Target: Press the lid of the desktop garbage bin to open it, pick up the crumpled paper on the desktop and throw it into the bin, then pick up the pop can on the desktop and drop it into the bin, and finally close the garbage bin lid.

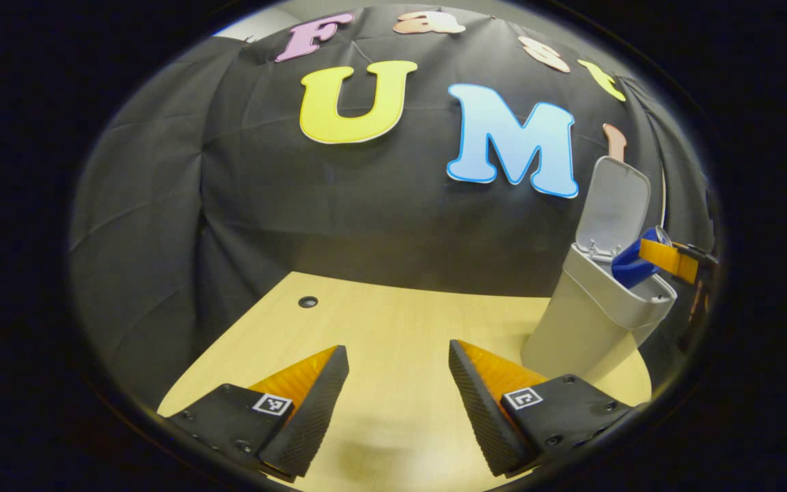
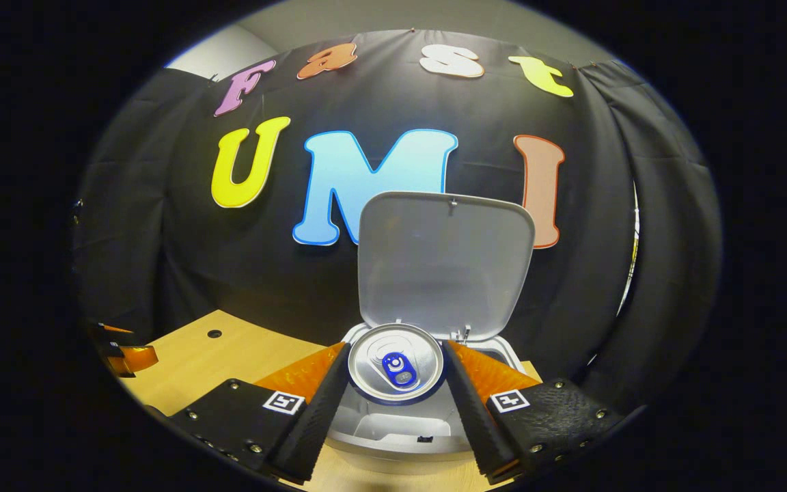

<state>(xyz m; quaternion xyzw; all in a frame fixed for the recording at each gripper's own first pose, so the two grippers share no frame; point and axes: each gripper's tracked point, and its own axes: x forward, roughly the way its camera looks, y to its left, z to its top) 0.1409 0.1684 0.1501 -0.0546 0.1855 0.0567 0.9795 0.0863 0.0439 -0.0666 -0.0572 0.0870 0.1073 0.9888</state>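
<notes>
the pop can (image 2: 397,365) sits clamped between the fingers of the right gripper (image 2: 397,403), its top end facing the camera, so its long axis runs along the fingers and tips down into the mouth of the garbage bin (image 2: 400,434) directly below it. the lid (image 2: 445,263) stands upright behind. the drop looks ready. the left gripper (image 1: 399,403) hangs wide and empty over the desktop (image 1: 393,321), the bin off to its right.
</notes>
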